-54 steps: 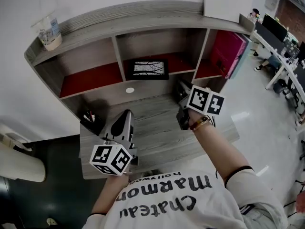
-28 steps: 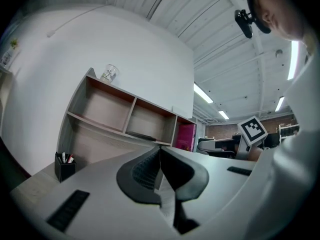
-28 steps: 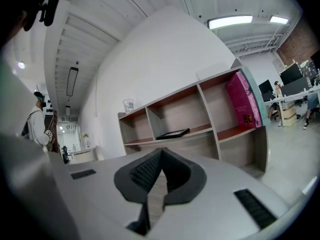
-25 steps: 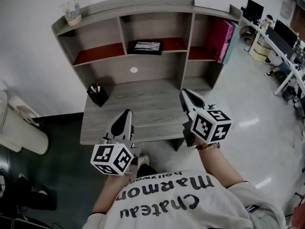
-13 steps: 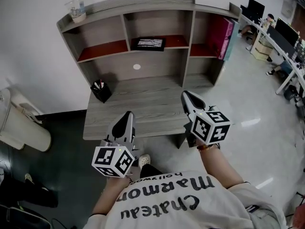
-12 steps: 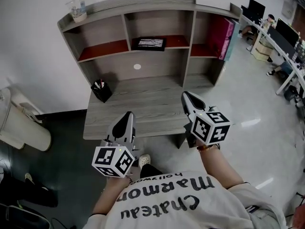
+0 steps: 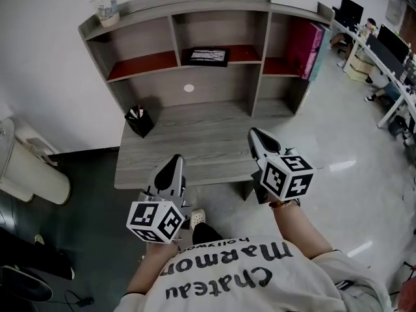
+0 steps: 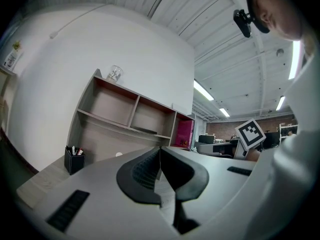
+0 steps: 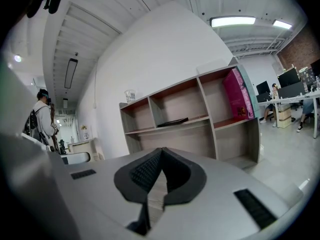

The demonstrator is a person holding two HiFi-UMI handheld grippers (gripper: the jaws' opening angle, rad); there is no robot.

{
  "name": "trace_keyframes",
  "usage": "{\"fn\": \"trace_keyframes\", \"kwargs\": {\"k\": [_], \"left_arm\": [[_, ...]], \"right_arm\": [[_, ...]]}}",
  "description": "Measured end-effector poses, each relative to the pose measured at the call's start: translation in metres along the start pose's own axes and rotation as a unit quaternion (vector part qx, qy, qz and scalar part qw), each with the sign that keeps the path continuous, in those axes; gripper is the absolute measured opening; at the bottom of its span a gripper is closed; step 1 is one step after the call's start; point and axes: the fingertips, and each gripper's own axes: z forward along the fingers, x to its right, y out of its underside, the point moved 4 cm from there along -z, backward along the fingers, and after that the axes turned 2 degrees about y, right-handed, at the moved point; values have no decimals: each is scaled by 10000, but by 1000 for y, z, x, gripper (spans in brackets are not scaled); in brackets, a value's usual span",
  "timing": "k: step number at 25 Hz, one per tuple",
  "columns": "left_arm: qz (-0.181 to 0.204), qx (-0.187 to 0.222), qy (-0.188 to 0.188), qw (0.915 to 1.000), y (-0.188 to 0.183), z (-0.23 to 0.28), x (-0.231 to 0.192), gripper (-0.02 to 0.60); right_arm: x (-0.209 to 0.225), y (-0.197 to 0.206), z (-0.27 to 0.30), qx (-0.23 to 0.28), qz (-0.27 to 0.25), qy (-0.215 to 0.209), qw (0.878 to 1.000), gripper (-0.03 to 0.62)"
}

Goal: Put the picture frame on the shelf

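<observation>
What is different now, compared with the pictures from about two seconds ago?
The right hand-held gripper drew back from the shelf toward the person, to the front edge of the desk. Nothing was taken or released. The picture frame lies flat on the middle shelf as before; the left hand-held gripper kept its place, and both stay shut and empty.
</observation>
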Motion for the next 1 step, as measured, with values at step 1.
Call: {"fn": "trace_keyframes", "kwargs": {"k": [1], "left_arm": [[4,-2,5,10000,0,0,0,17]], "right_arm": [[0,1,1,-9,-2,3,10000,6]]}}
